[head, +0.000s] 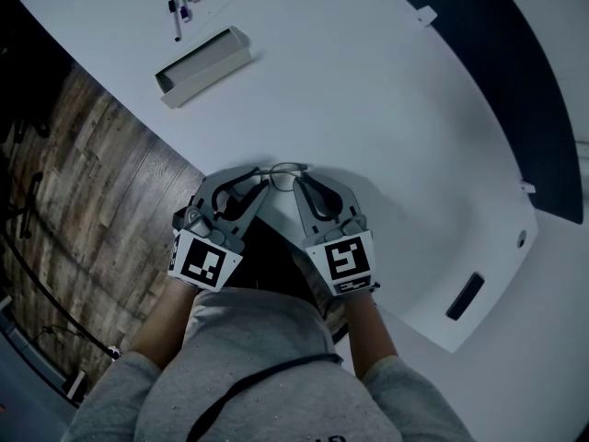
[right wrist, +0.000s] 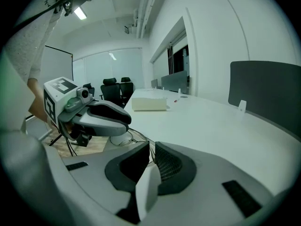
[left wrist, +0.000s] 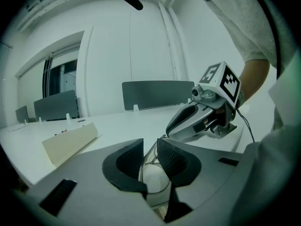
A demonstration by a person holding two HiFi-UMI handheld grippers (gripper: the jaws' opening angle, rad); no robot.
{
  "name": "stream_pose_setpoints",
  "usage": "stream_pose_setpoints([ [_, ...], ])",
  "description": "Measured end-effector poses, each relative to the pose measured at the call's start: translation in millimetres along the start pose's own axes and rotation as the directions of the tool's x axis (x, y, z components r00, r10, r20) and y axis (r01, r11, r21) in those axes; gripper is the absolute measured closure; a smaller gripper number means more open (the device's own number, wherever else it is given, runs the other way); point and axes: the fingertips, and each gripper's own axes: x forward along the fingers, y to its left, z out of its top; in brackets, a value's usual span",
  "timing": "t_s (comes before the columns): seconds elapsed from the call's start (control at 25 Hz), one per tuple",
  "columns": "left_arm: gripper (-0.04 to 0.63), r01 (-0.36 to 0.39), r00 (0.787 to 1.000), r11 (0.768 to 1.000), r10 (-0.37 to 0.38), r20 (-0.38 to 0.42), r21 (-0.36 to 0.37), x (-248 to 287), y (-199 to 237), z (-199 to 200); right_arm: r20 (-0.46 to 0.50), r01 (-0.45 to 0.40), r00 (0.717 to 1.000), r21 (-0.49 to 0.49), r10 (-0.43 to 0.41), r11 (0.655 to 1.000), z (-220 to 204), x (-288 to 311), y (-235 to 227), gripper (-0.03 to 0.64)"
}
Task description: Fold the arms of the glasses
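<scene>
The 2 grippers meet tip to tip over the near edge of the table. The left gripper has its jaws a little apart. In the left gripper view a lens and rim of the glasses stand in the gap, and the pads do not seem to press on them. The right gripper has its jaws drawn in to a thin slit. In the right gripper view a thin wire part of the glasses runs between the pads, apparently pinched there. Each gripper carries its black-and-white marker cube at the back, near the person's wrist.

The white table fills most of the head view, curving away to the right. A dark divider panel stands along its far side. Wood-look floor shows at the left. The person's grey sweatshirt fills the bottom of the head view, with both forearms reaching forward.

An open pale box lies on the table well beyond the grippers, towards the left edge.

The glasses are at the table's near edge, between the 2 sets of fingertips, with the thin frame arching just ahead of them.

A few marker pens lie beyond the box, near the far left of the table.
</scene>
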Motion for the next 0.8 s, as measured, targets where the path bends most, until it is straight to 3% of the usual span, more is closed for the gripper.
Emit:
stream_pose_setpoints([
  [0.8, 0.505, -0.12, 0.993, 0.99, 0.121, 0.01, -0.078, -35.8, 12.9, -7.8, 0.041, 0.006, 0.999, -0.002, -0.006, 1.0, 8.7, -8.8, 6.4, 0.569],
])
